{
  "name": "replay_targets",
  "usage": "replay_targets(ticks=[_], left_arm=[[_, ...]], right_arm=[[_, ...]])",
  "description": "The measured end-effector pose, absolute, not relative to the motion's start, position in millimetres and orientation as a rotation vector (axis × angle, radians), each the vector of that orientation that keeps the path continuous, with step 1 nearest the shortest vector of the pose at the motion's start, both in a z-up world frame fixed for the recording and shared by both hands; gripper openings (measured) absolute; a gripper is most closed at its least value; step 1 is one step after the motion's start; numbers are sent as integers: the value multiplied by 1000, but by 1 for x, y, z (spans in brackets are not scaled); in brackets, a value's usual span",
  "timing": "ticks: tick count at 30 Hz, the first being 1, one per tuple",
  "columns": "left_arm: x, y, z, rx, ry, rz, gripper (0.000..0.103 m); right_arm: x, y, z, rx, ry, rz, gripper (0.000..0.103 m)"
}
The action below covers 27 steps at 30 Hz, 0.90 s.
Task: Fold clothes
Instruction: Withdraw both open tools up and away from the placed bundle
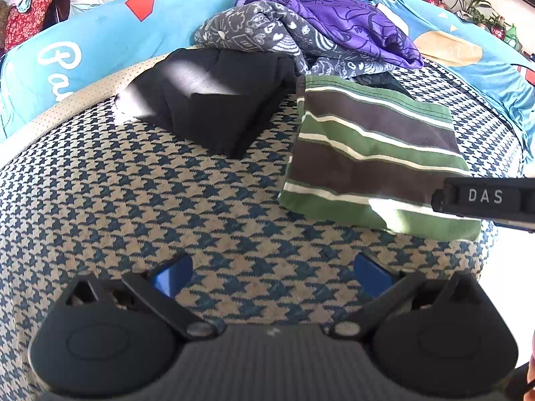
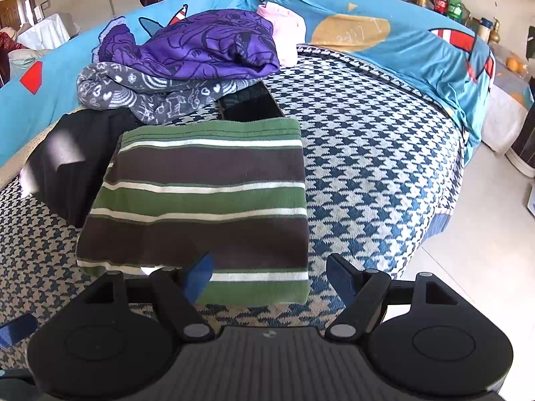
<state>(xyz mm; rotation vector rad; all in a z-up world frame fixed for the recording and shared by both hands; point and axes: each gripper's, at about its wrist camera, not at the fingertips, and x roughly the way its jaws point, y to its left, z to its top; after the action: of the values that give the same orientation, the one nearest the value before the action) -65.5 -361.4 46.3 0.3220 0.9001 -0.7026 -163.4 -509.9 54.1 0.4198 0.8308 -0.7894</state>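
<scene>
Houndstooth cover (image 2: 367, 140), blue/cream, spread over a bed or sofa top; teal sheet (image 2: 418, 53) w/ red shapes and a yellow disc banked along the far edge. White script on the teal at left in the left wrist view reads "Pa…", rest cut off. Yellow disc has faint writing, not legible. Room behind: potted plants, drink bottles (image 2: 448, 0) w/ red and green labels, too small to read.

Striped garment (image 2: 200, 207), green/brown/white, lies folded in a flat rectangle on the cover, near the front edge, right of centre. Same piece at (image 1: 374, 153).

Black folded garment (image 1: 207, 100) just beside it on the left, further back. Behind both, unfolded heap: grey patterned cloth (image 1: 260, 33) under purple printed cloth (image 1: 351, 23). Pink item (image 2: 284, 30) behind the purple, against the teal.

Right gripper (image 2: 271, 277): fingers apart, blue pads. Left pad (image 2: 199, 277) over the striped piece's front edge, right pad over bare cover; nothing clamped. Its finger (image 1: 485, 197) shows in the left wrist view at the right edge, marked "DAS".

Left gripper (image 1: 272, 274): fingers wide apart, only bare houndstooth between, holding nothing.
</scene>
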Motion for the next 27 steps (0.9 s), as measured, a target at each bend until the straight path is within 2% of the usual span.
replay_targets(ticks=[11, 14, 27], left_arm=[[-64, -352, 41, 351, 900, -702, 103], [-66, -353, 40, 362, 898, -708, 103], [-75, -358, 41, 382, 884, -739, 103]], right_arm=[[-182, -474, 46, 294, 821, -814, 75], [-182, -469, 47, 234, 811, -833, 78], [-192, -466, 46, 252, 810, -862, 80]])
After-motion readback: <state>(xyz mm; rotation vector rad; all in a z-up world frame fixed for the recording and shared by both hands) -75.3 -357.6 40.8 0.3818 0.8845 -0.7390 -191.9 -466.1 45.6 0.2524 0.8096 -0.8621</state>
